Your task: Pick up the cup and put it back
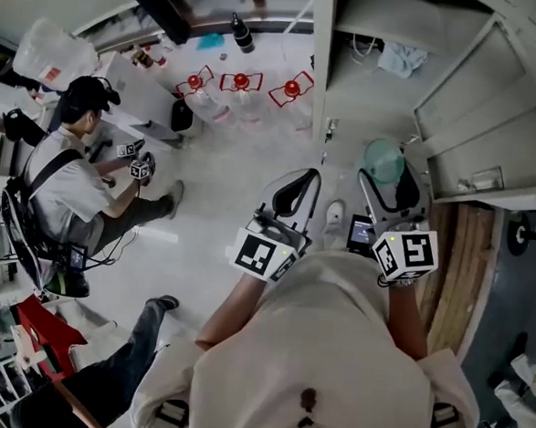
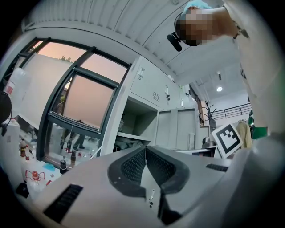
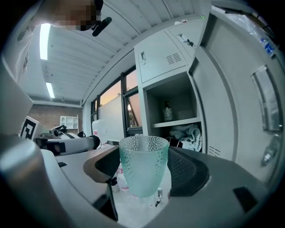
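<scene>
Head view, looking steeply down over the wearer's shoulders. The right hand-held gripper (image 1: 386, 182) is clamped on a pale green cup (image 1: 382, 160), w/ the rim showing just past the jaw tips. The left hand-held gripper (image 1: 295, 190) sits beside it, near but not touching, jaws together w/ nothing in them. An open grey locker (image 1: 489, 132) lies ahead and to the right, w/ a cloth (image 1: 402, 58) inside. A second person (image 1: 69, 176) sits on the floor (image 1: 225, 169), well apart at left.

Left gripper view. The two dark ribbed pads meet in a closed V and hold nothing. Beyond them are a window (image 2: 84, 98) and open locker bays. No cup shows here.

Right gripper view. The cup (image 3: 142, 167) fills the gap btw the jaws, one pad pressed on each side. It's upright, rim up, long axis vertical and crosswise to the jaws, and it's clear of any surface. Straight ahead and a little right is an open locker compartment. A shelf (image 3: 178, 122) in it carries a small bottle (image 3: 167, 111), and cloth lies bundled below.

Judgement: the cup is lifted and putting it back remains. The right side alone carries it, and the locker opening faces that side. Probably the cup goes forward, kept vertical, but which level it came from can't be told.
</scene>
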Motion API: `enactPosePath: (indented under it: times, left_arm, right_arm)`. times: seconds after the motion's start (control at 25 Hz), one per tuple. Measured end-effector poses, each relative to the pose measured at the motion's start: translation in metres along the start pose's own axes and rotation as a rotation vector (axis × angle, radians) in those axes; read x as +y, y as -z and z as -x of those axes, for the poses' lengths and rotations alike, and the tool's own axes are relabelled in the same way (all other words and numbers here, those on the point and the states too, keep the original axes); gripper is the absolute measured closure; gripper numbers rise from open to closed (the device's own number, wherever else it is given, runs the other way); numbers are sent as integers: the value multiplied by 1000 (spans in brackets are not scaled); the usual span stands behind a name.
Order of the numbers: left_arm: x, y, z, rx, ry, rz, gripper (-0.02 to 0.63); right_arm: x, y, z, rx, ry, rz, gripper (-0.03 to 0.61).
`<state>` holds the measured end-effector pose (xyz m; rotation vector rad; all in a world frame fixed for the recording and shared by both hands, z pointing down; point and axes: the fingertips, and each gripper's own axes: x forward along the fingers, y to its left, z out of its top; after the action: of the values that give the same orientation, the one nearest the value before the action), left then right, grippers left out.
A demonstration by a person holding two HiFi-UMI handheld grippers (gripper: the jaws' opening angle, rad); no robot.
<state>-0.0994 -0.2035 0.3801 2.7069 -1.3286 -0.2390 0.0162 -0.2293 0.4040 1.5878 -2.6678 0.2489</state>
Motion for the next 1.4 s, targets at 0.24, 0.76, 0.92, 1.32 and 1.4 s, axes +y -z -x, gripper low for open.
enactPosePath:
  times: [0.24,0.76,0.92,1.32,1.4]
  left_arm:
    - [15,2,-40,-10,-64,-24,604]
    - [42,-11,-78,-36,-213,-48,604]
    - [46,-12,-89,-43,-229,-56,604]
    - [71,-5,-93,-32,-323,-51,604]
    - [72,-5,-93,-36,-332,-53,604]
  right_arm:
    - [-48,7,-56,14,-42,12,244]
    - [-123,15,-160,81,-51,34,244]
    - [-139,28,-183,114,-42,43,244]
    - [-162,52,-224,148,-17,79,244]
    - [-163,52,-228,135,-15,87,244]
